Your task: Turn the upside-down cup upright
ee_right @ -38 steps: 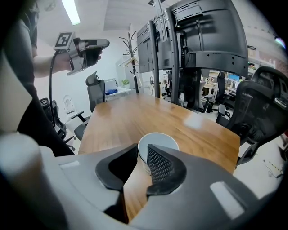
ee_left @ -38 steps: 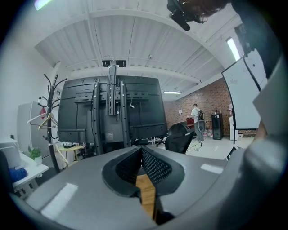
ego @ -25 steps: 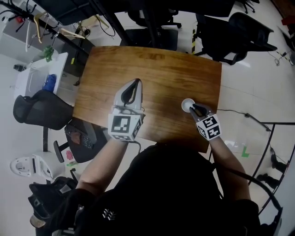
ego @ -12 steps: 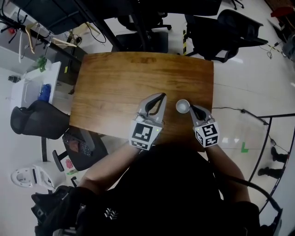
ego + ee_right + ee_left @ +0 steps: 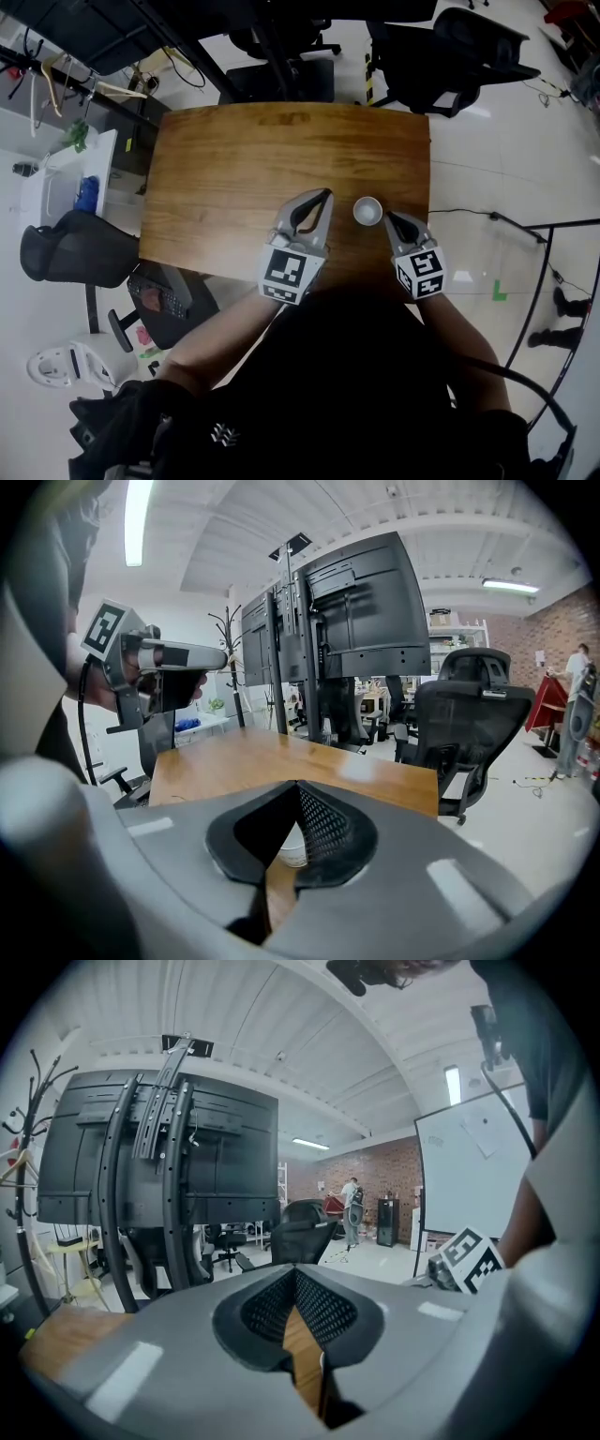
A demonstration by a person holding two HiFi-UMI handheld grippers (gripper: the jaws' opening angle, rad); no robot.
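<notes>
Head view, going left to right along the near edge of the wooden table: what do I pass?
Grey left gripper → small white cup → grey right gripper

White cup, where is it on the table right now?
In the head view the white cup stands on the wooden table toward its near right side, between the tips of the left gripper and the right gripper.

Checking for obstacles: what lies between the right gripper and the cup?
Nothing: the head view shows only bare table between the right gripper and the cup.
</notes>
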